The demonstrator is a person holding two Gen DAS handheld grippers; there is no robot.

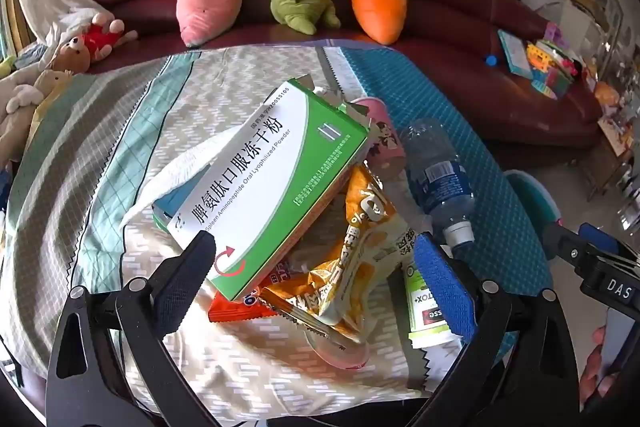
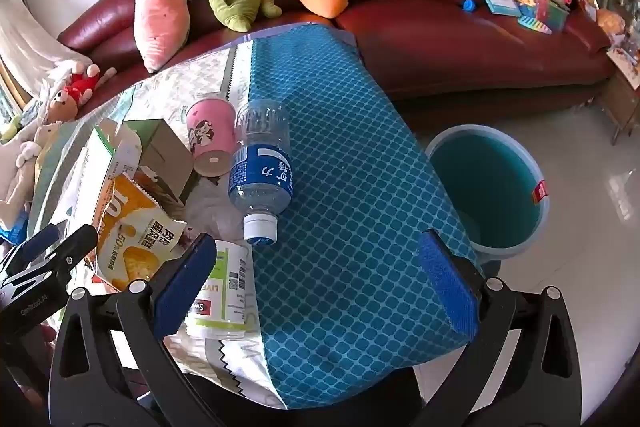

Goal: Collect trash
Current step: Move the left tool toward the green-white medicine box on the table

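On the cloth-covered table [image 2: 352, 187] all the trash sits in one pile, so the job looks like it has hardly begun and nothing seems picked up yet. Going from left to right, the pile has a white tissue [image 1: 176, 171], a green and white medicine box [image 1: 272, 179], a yellow snack bag [image 1: 360, 247], a pink paper cup [image 2: 210, 137] lying on its side, a small white and green bottle [image 2: 224, 291], and a plastic water bottle [image 2: 260, 171] lying down with its cap on. Both the left gripper [image 1: 316, 275] and the right gripper [image 2: 320, 279] hang over the table with fingers wide apart, holding nothing. Down on the floor to the right, just beside the table, stands a blue-green trash bin [image 2: 486, 187]. It looks empty inside, so every piece is still left to go in.
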